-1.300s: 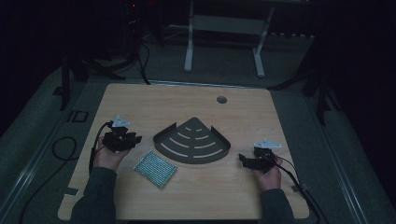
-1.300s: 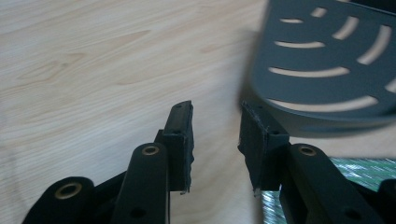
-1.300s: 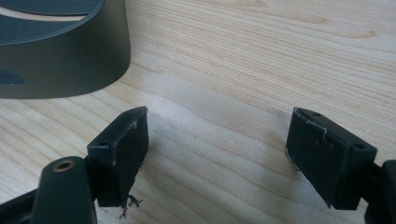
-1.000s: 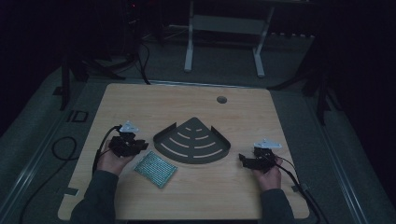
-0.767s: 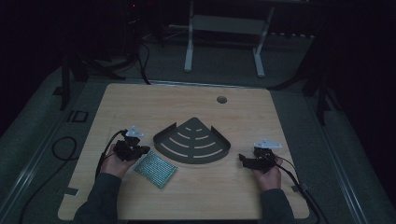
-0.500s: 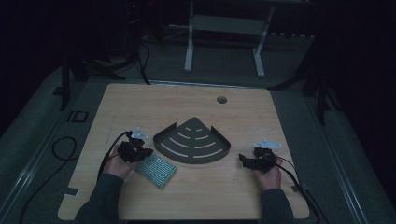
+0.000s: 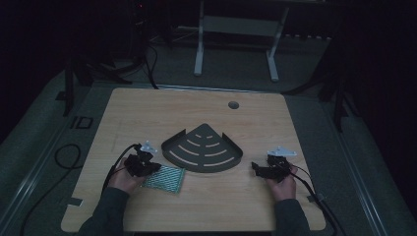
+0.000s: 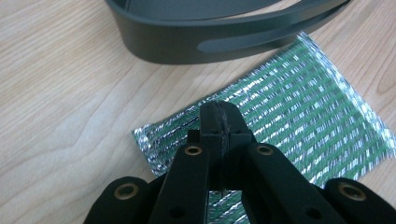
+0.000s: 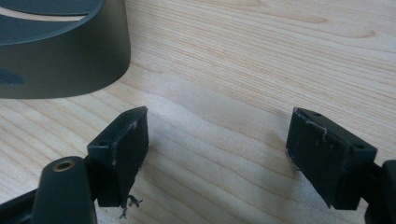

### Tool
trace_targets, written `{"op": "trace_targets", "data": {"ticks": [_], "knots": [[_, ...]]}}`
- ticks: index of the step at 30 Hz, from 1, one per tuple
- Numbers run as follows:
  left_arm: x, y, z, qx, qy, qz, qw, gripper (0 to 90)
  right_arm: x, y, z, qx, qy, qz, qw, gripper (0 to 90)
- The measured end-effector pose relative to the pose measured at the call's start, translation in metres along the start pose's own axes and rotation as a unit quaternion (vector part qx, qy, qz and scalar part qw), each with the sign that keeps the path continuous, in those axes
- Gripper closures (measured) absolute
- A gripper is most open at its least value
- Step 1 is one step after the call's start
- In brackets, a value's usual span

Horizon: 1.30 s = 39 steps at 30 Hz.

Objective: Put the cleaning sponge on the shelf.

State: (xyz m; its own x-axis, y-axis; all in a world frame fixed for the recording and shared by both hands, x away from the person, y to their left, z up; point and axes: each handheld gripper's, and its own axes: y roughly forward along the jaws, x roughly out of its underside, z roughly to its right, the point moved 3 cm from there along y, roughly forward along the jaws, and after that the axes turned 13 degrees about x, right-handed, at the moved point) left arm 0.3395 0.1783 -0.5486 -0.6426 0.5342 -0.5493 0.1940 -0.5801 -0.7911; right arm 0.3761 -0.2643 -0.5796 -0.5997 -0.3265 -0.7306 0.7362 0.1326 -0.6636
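— How many things lay on the tabletop (image 7: 147, 113)?
— Two: one green-and-silver foil packet (image 7: 165, 178) and one dark fan-shaped rack (image 7: 202, 148).
— And the grippers?
— Two as well — a left gripper (image 7: 153, 167) and a right gripper (image 7: 255, 168), one per hand.

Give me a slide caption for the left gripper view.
Left gripper, jaws closed, over the green foil packet beside the dark slotted tray.

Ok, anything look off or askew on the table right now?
Nothing looks damaged or spilled. The green foil packet lies flat but skewed to the table edge, one corner close to the dark fan-shaped tray. The left gripper is over the packet with jaws together; the right gripper rests open on bare wood.
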Motion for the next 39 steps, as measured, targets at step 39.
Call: {"op": "trace_targets", "data": {"ticks": [39], "knots": [[0.057, -0.047, -0.014, -0.042, -0.076, -0.003, 0.9962, 89.3, 0.0, 0.0, 0.0, 0.0, 0.0, 0.0, 1.0, 20.6]]}}
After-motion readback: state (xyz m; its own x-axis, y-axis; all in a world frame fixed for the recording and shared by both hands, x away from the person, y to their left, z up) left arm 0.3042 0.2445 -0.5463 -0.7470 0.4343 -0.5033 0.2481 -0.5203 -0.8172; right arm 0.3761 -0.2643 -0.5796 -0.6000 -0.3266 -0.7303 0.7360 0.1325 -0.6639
